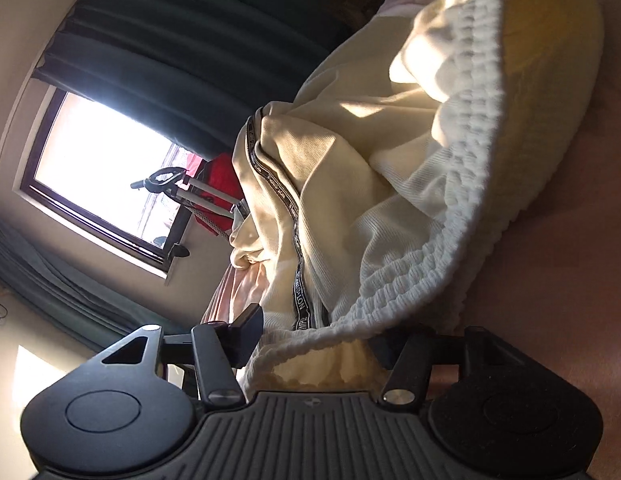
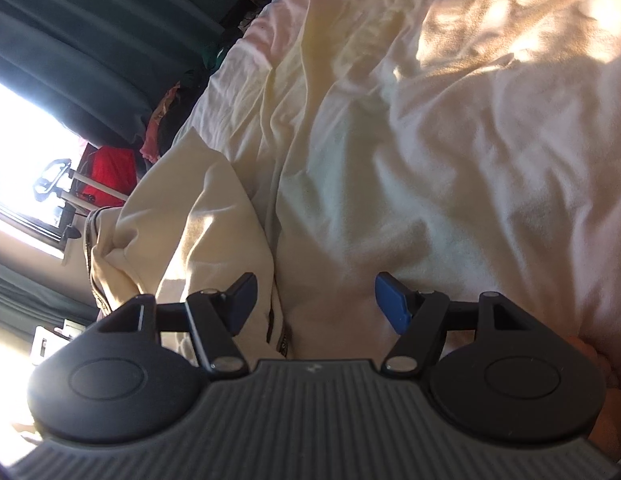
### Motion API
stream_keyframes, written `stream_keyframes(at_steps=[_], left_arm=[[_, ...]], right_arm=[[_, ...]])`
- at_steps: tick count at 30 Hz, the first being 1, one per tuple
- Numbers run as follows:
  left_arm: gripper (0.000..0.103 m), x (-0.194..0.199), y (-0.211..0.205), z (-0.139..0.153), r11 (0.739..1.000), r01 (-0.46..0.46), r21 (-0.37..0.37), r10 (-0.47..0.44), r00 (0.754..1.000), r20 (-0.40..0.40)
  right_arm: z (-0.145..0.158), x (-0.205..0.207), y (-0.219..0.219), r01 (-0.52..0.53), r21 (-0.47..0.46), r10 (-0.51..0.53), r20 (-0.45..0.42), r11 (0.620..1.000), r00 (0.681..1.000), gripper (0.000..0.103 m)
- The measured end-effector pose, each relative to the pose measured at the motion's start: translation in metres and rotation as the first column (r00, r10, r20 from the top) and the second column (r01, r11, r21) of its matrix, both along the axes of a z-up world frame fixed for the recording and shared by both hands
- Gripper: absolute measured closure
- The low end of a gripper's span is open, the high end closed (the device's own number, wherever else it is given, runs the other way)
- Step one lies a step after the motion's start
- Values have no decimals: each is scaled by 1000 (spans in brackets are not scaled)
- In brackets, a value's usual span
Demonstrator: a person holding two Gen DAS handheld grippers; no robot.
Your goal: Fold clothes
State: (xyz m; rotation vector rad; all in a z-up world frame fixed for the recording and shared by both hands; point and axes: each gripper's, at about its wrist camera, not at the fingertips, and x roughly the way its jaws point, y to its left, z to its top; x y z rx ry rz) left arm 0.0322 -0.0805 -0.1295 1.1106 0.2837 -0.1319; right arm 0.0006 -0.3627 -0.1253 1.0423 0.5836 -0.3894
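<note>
A cream garment [image 1: 350, 168] with a thick ribbed elastic waistband [image 1: 470, 140] and a black lettered side stripe [image 1: 300, 292] fills the left wrist view. The waistband's end lies between the wide-apart fingers of my left gripper [image 1: 316, 340], which is open; cloth partly hides the right finger. In the right wrist view, my right gripper [image 2: 314, 300] is open with its blue pads over the rumpled pale bed sheet [image 2: 430, 140]. The same cream garment [image 2: 182, 220] is bunched by its left finger, the stripe edge just inside the gap.
A bright window [image 1: 102, 168] with dark green curtains [image 1: 190, 40] lies beyond the bed. A red bag [image 2: 106, 172] with a pull handle stands near it. A reddish-brown surface [image 1: 570, 240] runs along the right of the left wrist view.
</note>
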Motion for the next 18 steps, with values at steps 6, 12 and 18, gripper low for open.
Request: stream_keyframes(at_steps=[6,12,18], left_arm=[[64,-1,12,29,980,-17,-200,25,999,39],[65,16,63,42,825,-251,-506,203,968,-149],[65,33,115,56,534,-478,-697,294,878,-377]], right_arm=[[5,1,5,-19,-41,20,0,999,1000,34],[14,2,12,-78,-80,81,40,994,996,34],[18,16,33,-233,-111,241,64,966,968,34]])
